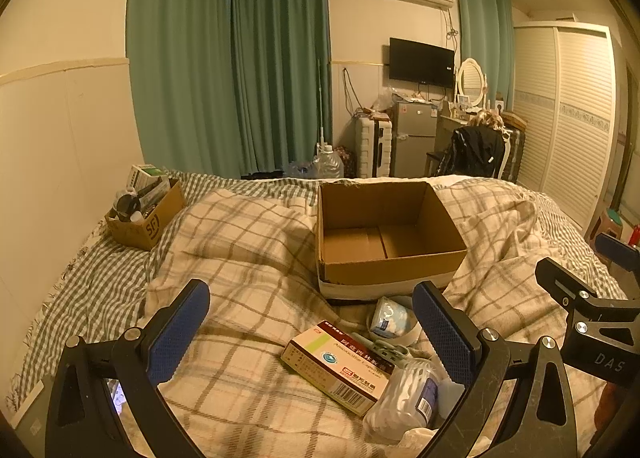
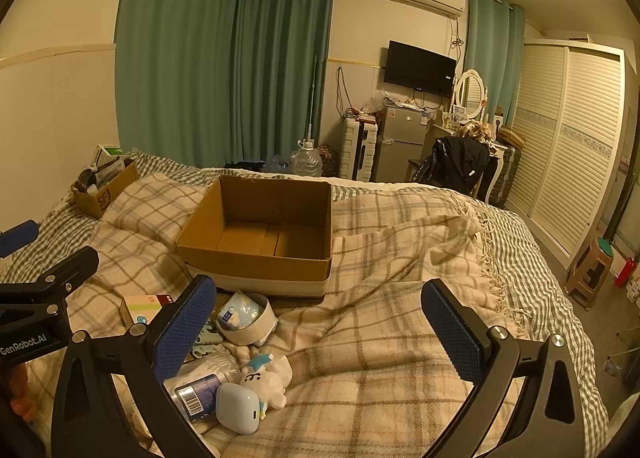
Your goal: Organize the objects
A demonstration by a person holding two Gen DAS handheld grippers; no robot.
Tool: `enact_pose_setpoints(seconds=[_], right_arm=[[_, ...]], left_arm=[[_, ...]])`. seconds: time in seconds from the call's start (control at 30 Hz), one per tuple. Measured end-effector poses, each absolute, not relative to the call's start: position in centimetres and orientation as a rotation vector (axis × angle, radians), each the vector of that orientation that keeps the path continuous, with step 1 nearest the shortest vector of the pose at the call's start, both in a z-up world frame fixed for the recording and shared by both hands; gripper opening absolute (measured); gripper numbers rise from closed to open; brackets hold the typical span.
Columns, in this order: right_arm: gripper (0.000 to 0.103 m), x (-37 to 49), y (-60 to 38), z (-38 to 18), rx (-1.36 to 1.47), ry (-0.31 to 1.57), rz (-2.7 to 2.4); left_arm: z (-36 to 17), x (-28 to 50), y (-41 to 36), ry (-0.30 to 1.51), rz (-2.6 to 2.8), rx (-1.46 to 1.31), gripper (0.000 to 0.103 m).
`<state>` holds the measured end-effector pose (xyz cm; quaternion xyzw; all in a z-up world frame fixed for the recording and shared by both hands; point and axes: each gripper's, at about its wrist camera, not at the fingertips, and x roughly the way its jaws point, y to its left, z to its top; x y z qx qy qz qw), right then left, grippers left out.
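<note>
Honestly, nothing had gone into the big cardboard box (image 1: pixel 388 234) at this point, it sat on the plaid blanket (image 2: pixel 380 338) with its bottom bare. So by my read this was the very start of the sorting, the bit where you pick what to grab first.

All the loose stuff lay in a little heap just in front of the box, on the near side. Closest to the box was a roll of tape (image 2: pixel 246 318) with a small packet tucked in its middle. Nearer still was a medicine box (image 1: pixel 340 366) lying flat, some pale scissors (image 1: pixel 390 350) touching its corner, a clear tub of cotton swabs (image 1: pixel 404 398), a white toy figure (image 2: pixel 268 378) and a small rounded white case (image 2: pixel 238 408) leaning against it.

The left gripper (image 1: pixel 312 334) was spread wide with nothing between its blue pads, and hung over the medicine box. The right gripper (image 2: pixel 316 326) was just as wide and empty, over bare blanket to the right of the heap.

My guess is the medicine box was the easy first pick: drop the left gripper down, pinch across its narrow side, lift it over the box's near wall. The scissors might get dragged along.

Off to the far left of the big box sat a smaller box (image 1: pixel 140 218) already stuffed with things.
</note>
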<state>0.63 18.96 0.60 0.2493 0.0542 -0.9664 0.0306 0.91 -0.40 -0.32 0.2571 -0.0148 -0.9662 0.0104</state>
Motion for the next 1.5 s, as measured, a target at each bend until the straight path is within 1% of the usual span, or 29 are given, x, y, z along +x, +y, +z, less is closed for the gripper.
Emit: enact_pose_setpoints(seconds=[0.53, 1.13, 1.3, 1.47, 1.5], right_arm=[[0.103, 0.9, 18.9, 0.7, 0.760, 0.185, -2.985], [0.103, 4.5, 17.9, 3.8, 0.674, 0.238, -2.995], [0.103, 5.4, 16.1, 1.8, 0.765, 0.304, -2.905], [0.102, 5.7, 13.5, -2.8, 0.942, 0.370, -2.750], [0.101, 5.7, 13.1, -3.7, 0.977, 0.376, -2.716]], left_arm=[[0.4, 1.3, -0.9, -0.045, -3.016, 0.790, 0.103], [2.5, 4.5, -1.3, -0.074, -3.026, 0.728, 0.103], [0.9, 5.4, -2.4, -0.087, -2.994, 0.804, 0.103], [-2.5, 5.7, -4.3, -0.060, -2.926, 0.951, 0.103], [-3.3, 5.7, -4.8, -0.049, -2.910, 0.982, 0.103]])
